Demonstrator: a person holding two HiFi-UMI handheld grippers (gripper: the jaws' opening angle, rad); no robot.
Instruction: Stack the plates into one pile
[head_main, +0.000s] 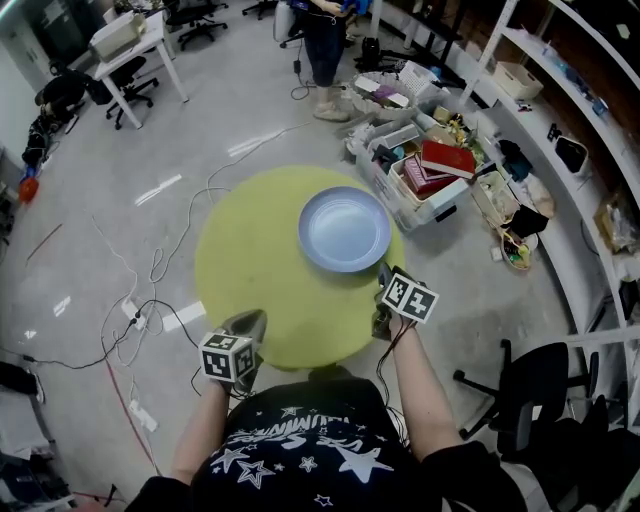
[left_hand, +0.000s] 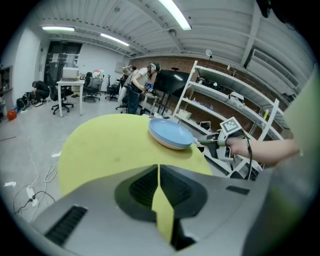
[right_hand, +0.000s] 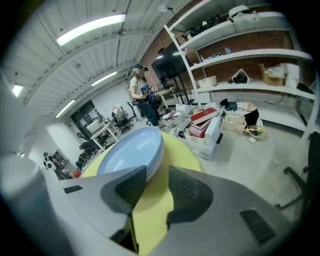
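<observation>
Head view, read with both gripper views. A pile of blue plates (head_main: 345, 230) rests on the round yellow table (head_main: 250, 270), toward its far right edge. At least two rims show, one nested in the other, and no loose plate appears elsewhere on the table top, so the stacking is judged done or all but done. The right gripper (head_main: 384, 274) is at the table's right edge, just beside the near rim of the pile. Its own view shows the jaws standing apart with only bare table between them, and the plate rim lies just beyond the left jaw tip, unclasped. The left gripper (head_main: 252, 322) is at the near edge, well apart from the pile, with its jaws together on nothing and a thin slit of table visible between them. The step in hand, as judged, is clearing the right gripper from the pile. To do this well, hold the jaws wide and draw back toward the near edge, level or slightly raised, so the left jaw cannot hook the upper plate's lip and slide it off centre. The pile sits close to the edge, so avoid any nudge
</observation>
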